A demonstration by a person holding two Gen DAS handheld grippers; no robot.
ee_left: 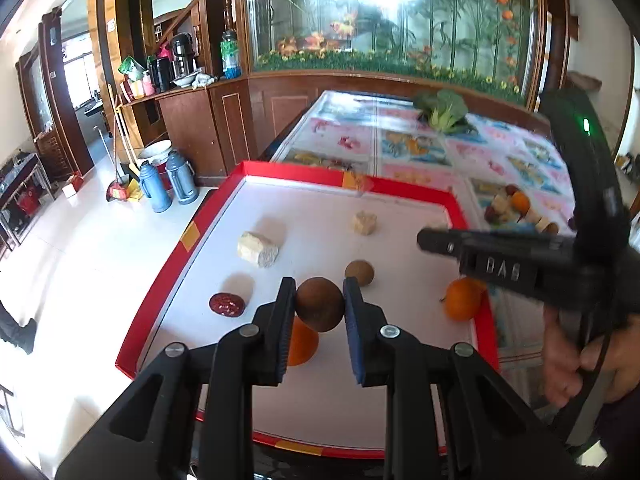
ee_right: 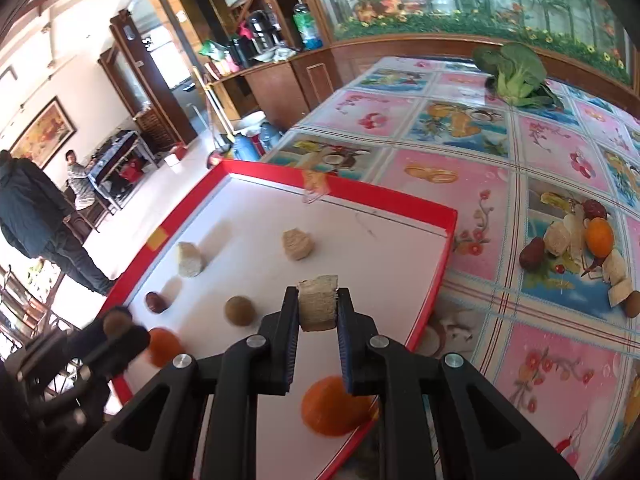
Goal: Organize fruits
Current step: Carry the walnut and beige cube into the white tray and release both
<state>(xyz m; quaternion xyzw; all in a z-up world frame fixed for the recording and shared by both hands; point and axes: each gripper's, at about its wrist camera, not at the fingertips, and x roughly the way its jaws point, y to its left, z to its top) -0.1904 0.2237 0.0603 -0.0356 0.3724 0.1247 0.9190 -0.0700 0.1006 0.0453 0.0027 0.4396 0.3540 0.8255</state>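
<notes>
Red-rimmed white tray (ee_left: 412,186) fills the left wrist view, lying on a fruit-print tablecloth (ee_left: 420,148); its left rim sits at the table edge with bare floor below. Left gripper (ee_left: 319,308) clenched on a round brown fruit (ee_left: 320,304), held above the tray's near middle, an orange (ee_left: 302,344) partly hidden under it. On the tray: second brown fruit (ee_left: 359,273) just beyond, red date (ee_left: 227,304) left, two pale chunks (ee_left: 258,249) (ee_left: 364,223) farther back, another orange (ee_left: 463,299) touching the right rim. Wide bare white at the tray's far half and near edge. Right gripper (ee_left: 426,240) blurred, reaching in from the right over the right rim; grip not readable here. Small fruit pile (ee_left: 516,210) on the cloth past the right rim. Right wrist view: right gripper (ee_right: 318,304) clamped on a pale cut chunk (ee_right: 318,302), above the tray's (ee_right: 400,196) right half, near its right rim. Orange (ee_right: 332,406) below the fingers at the near right edge. Left gripper (ee_right: 116,324) blurred at lower left. Fruit pile (ee_right: 580,248) well right on the cloth, open cloth between it and the tray. Broccoli (ee_right: 514,70) at the table's far end.
</notes>
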